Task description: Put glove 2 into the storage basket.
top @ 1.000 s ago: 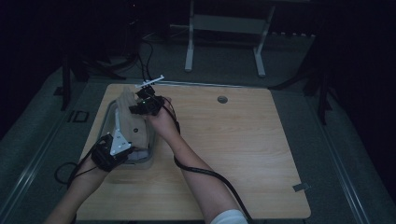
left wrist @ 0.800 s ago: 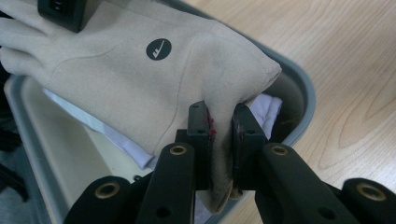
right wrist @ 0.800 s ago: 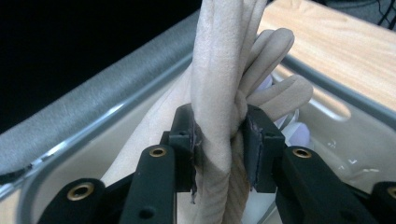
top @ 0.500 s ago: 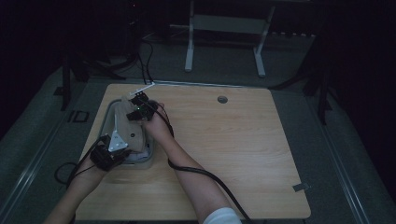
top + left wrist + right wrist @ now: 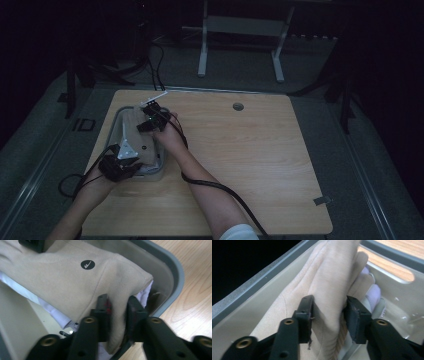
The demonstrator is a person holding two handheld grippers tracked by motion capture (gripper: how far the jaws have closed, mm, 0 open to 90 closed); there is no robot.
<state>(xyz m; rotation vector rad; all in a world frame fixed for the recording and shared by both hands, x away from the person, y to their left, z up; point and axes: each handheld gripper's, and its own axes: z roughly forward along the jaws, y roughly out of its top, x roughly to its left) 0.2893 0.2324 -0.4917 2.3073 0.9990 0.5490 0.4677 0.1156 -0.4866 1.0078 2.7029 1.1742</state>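
Note:
A folded beige cloth (image 5: 133, 134) lies lengthwise in a grey bin (image 5: 114, 131) at the table's left. My left gripper (image 5: 131, 154) grips its near end. In the left gripper view the gripper (image 5: 117, 308) has a beige cloth (image 5: 75, 277) fold filling the gap between its pads, above the bin (image 5: 176, 277). My right gripper (image 5: 145, 120) is at the far end. Its own view has the gripper (image 5: 329, 307) around the cloth (image 5: 332, 275), pads touching it. Both pairs of jaws have just been opening, with the cloth still between them. Pale lilac fabric (image 5: 373, 293) lies underneath.
The wooden table (image 5: 260, 150) stretches to the right of the bin, with a round grommet hole (image 5: 238, 106) near its far edge. A black cable (image 5: 220, 187) trails from the right arm. A white metal stand (image 5: 240, 25) is on the floor beyond.
Both hands have sunk, and the beige cloth has come down into the bin. The right gripper has moved a little toward the bin's far end.

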